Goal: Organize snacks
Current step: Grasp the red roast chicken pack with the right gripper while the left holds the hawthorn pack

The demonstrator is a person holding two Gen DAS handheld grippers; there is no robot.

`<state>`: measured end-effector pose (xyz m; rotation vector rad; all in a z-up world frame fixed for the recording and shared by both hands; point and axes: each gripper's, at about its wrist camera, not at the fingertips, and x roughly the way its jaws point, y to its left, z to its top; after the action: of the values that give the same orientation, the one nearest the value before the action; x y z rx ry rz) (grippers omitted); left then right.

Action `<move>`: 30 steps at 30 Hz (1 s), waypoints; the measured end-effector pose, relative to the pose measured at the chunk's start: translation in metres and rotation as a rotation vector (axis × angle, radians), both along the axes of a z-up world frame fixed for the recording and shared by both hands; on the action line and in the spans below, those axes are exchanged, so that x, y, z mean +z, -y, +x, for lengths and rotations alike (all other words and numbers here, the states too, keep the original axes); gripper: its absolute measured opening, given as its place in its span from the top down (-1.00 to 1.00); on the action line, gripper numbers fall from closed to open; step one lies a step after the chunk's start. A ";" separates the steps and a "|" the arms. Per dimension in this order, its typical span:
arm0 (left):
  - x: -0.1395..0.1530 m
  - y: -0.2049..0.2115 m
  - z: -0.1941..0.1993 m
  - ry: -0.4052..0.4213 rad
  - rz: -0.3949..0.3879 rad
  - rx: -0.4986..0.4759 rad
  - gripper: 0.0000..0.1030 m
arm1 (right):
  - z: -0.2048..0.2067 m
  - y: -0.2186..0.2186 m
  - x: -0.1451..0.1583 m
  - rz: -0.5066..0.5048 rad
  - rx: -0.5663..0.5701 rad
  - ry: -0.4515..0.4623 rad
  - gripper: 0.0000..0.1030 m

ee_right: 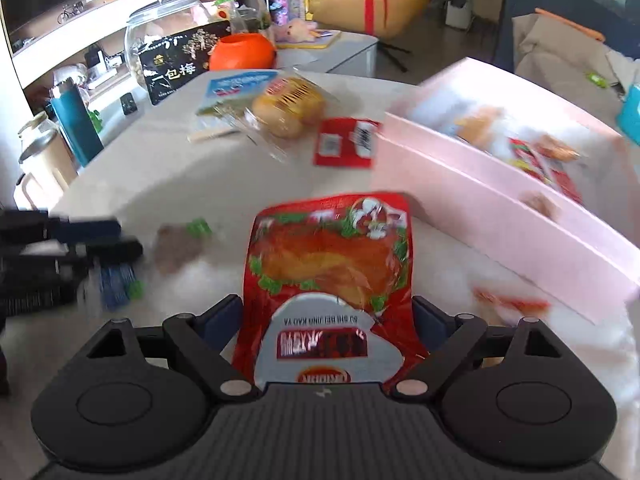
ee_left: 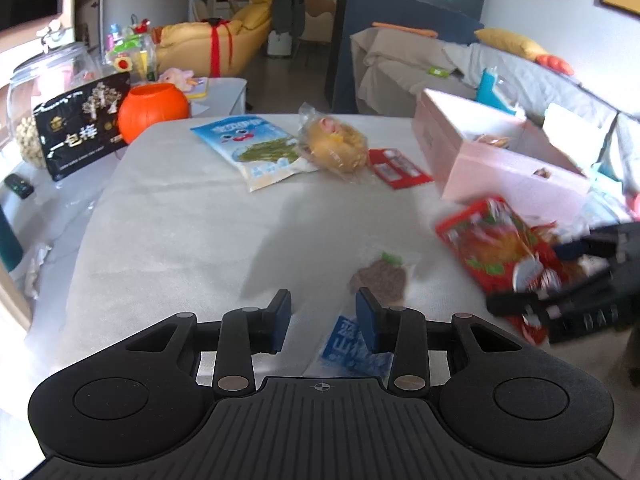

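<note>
Red foil pouch printed with a roast duck (ee_right: pixel 328 272), clamped across its lower end between the jaws of the right gripper (ee_right: pixel 328 320); its long axis runs straight ahead from the jaws toward 12 o'clock, held above the pale cloth-covered surface (ee_right: pixel 192 184). Open pink cardboard box (ee_right: pixel 500 208) lies at 2 o'clock from the pouch, near but apart, its long wall running from 11 toward 4 o'clock; several packets already lie inside, blurred beyond naming. Judged from this layout, the coming move is a carry to the right and over that near wall, and the right gripper is plainly the nearer of the two.

Left gripper (ee_left: pixel 324 320) hangs low over the surface with jaws parted and nothing between them. Just ahead, at 1 o'clock, lies a small clear packet of brown pieces with a green tab (ee_left: pixel 382 278); a blue sachet with white characters (ee_left: pixel 354 350) sits under the right-hand jaw, partly hidden by it.

Farther off at 12 o'clock rest a light-blue seaweed bag (ee_left: pixel 252 148), a clear-wrapped yellow bun (ee_left: pixel 334 146) and a flat red packet (ee_left: pixel 396 168). Motion blur smears the pouch in the left view.
</note>
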<state>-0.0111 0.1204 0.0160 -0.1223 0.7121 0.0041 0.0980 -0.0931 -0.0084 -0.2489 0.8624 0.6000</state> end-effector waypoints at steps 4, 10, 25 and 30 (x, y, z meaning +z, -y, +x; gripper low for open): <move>0.008 0.015 0.004 0.030 0.011 -0.115 0.22 | -0.017 0.025 -0.002 0.014 -0.002 0.007 -0.82; 0.002 0.054 0.025 -0.023 0.235 -0.235 0.13 | -0.035 0.037 -0.010 0.041 -0.009 0.070 -0.94; -0.004 0.034 0.035 -0.058 0.116 -0.184 0.12 | -0.034 0.032 -0.014 0.051 -0.030 0.096 -1.00; -0.006 0.036 0.030 -0.040 0.046 -0.164 0.12 | -0.031 0.032 -0.012 0.044 -0.026 0.069 -1.00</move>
<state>0.0194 0.0844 0.0102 -0.0198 0.7602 -0.1343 0.0670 -0.1251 -0.0205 -0.2170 0.7836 0.5827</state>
